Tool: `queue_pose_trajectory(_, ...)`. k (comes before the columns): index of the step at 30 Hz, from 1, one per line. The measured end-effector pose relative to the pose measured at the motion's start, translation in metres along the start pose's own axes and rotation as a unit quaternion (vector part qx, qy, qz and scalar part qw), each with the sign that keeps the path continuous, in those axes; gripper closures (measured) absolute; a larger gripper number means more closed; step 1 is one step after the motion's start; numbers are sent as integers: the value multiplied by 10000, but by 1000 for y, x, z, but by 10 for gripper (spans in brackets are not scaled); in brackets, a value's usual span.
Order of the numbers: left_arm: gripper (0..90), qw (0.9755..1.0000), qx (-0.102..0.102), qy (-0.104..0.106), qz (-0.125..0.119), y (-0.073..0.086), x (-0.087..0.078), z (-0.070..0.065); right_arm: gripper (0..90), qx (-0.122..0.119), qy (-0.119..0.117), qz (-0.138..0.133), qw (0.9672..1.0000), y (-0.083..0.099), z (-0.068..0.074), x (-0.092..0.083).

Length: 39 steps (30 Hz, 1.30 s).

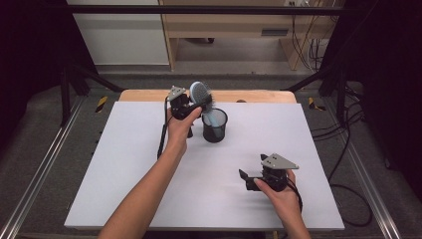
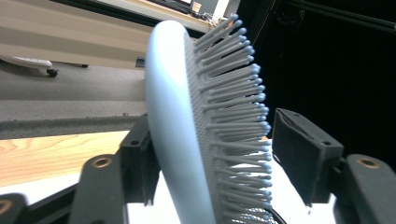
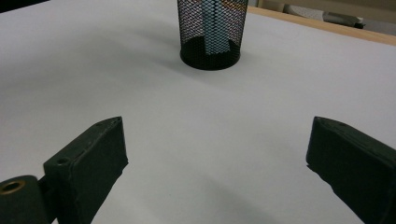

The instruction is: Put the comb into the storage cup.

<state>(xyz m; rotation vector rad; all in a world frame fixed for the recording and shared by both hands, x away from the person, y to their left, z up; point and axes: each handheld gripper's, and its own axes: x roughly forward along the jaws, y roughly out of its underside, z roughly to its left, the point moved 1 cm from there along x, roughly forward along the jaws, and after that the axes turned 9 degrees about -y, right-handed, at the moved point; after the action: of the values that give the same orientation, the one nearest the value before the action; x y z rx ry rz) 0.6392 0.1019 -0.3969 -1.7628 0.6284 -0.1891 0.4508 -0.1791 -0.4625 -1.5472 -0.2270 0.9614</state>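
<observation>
My left gripper (image 1: 196,105) has its jaws slack around the hairbrush (image 2: 205,140) head – handle already sits in the mesh cup (image 1: 215,125) just below it. Right gripper (image 1: 249,178) idles wide open, empty.

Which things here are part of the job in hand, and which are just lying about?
In the job:
- hairbrush, handle down in the mesh cup
- mesh cup
- left tongs, open around the brush head

Lying about:
- right tongs, open, idle
- cables on the floor
</observation>
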Motion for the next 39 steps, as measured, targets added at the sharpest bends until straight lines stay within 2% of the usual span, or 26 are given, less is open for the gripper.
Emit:
queue_pose_trajectory(19, 240, 9999, -87, 59, 21, 1, 0, 4, 52, 54, -41, 3, 10000, 0, 0, -1)
queue_pose_trajectory(34, 225, 9999, -90, 62, 35, 2, 0, 7, 52, 30, -73, 35, 10000, 0, 1, 0)
queue_pose_trajectory(39, 224, 10000, -30, 39, 55, 3, 0, 8, 52, 24, -77, 37, 10000, 0, 1, 0)
